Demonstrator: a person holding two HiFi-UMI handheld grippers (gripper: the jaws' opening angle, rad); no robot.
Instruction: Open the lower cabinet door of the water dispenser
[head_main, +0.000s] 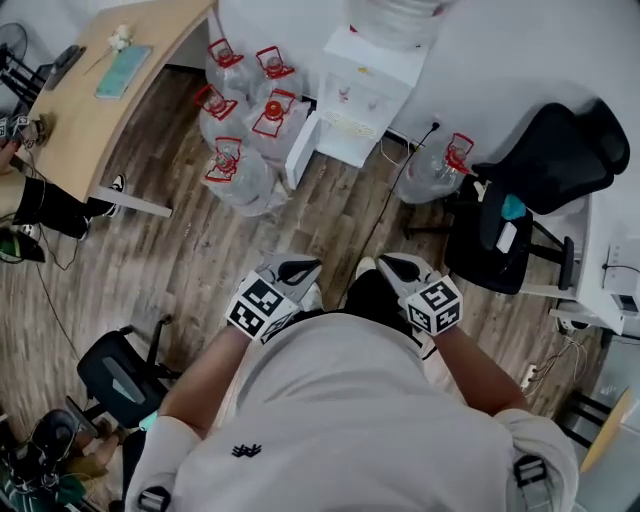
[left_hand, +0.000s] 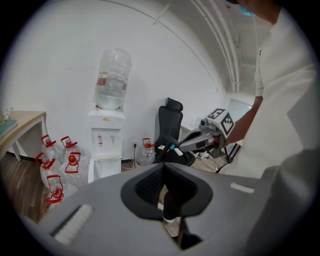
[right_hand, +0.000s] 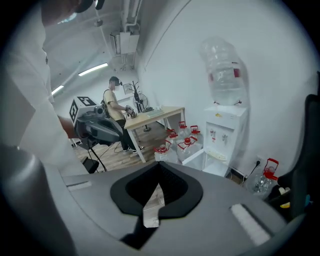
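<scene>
The white water dispenser stands against the far wall with a clear bottle on top. Its lower cabinet door hangs swung out to the left, leaving the compartment open. The dispenser also shows in the left gripper view, and in the right gripper view the dispenser has its door ajar. My left gripper and right gripper are held close to my chest, well back from the dispenser. Both have their jaws together with nothing between them.
Several clear jugs with red caps crowd the floor left of the dispenser, and one jug stands to its right. A black office chair is at the right, a wooden desk and a seated person at the left.
</scene>
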